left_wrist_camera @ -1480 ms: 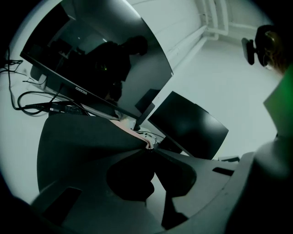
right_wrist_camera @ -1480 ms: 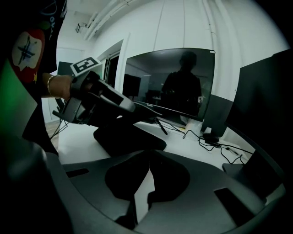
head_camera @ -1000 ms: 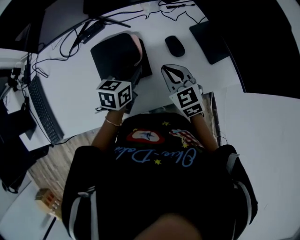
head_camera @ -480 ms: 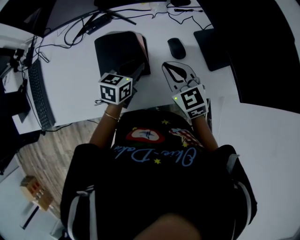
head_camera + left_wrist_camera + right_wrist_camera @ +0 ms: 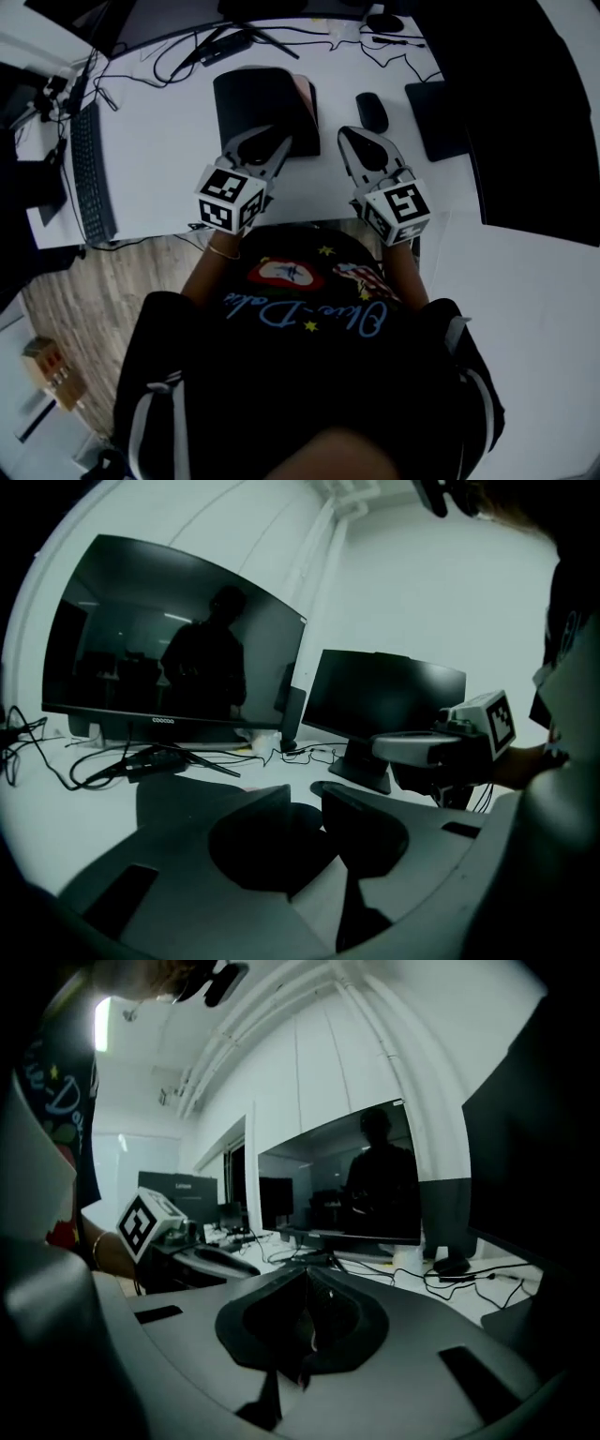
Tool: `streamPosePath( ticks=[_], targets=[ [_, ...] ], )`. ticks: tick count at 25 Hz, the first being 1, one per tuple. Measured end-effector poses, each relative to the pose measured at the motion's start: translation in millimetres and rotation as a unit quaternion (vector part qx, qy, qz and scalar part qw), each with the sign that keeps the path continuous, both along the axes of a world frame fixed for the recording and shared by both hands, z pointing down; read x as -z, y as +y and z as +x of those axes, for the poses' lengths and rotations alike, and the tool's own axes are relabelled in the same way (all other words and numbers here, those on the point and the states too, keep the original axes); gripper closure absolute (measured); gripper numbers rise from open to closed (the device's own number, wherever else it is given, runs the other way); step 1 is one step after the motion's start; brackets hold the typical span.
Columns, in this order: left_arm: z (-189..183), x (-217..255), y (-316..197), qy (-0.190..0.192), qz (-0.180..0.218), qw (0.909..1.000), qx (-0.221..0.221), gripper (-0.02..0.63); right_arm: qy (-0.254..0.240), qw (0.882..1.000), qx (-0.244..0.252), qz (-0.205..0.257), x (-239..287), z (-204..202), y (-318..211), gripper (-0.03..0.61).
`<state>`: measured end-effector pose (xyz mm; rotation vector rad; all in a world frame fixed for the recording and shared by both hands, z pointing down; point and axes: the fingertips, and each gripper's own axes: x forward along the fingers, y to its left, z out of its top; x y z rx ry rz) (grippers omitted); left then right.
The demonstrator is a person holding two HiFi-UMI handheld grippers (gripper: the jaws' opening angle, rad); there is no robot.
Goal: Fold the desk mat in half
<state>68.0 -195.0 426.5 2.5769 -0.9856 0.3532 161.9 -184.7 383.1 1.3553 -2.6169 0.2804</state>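
Observation:
The black desk mat (image 5: pixel 258 103) lies folded on the white desk (image 5: pixel 159 141), with a pink strip of its underside (image 5: pixel 304 94) showing at its right edge. My left gripper (image 5: pixel 277 142) hovers over the mat's near edge. Its jaws have just been opening, and a gap with nothing in it shows between them (image 5: pixel 309 799). In the left gripper view the mat (image 5: pixel 178 799) is a dark patch ahead of the jaws. My right gripper (image 5: pixel 348 134) is shut and empty, right of the mat and apart from it; its jaws meet (image 5: pixel 305 1274).
A black mouse (image 5: pixel 372 111) lies beyond the right gripper, and a dark pad (image 5: pixel 439 117) lies further right. A keyboard (image 5: pixel 94 173) runs along the desk's left side. Monitors (image 5: pixel 178 649) and cables (image 5: pixel 202 47) line the back edge. The desk's near edge is under my hands.
Both grippers have lifted a little off the desk. The left gripper's jaws have parted above the mat's near edge. The right gripper stays shut.

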Motion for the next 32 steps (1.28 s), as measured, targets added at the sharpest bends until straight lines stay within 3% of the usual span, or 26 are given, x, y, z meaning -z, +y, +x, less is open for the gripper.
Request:
streamPosePath(
  ticks=[6,10,14,19,32],
  targets=[
    [-59.5,42.1,12.3,-0.024,0.064,0.9969,0.040,0.582,-0.083,0.996,0.015,0.030,43.7,-34.2,-3.0,0.578],
    [-93.3,71.6,21.5,-0.050,0.099,0.9911,0.073,0.607,-0.154,0.987,0.018,0.030,68.3,-49.1,-5.7,0.578],
    [-114.8,90.6,32.5,-0.035,0.112,0.9884,0.097,0.609,-0.138,0.989,0.032,0.038,75.9,-67.9,-3.9,0.578],
    [-133.7,86.8,38.7,-0.036,0.098,0.9865,0.126,0.609,-0.141,0.988,0.055,0.028,73.1,-91.1,1.0,0.578],
    [-132.0,90.4,40.0,-0.029,0.096,0.9875,0.122,0.609,-0.126,0.990,0.055,0.023,67.6,-91.8,2.9,0.578]
  ],
)
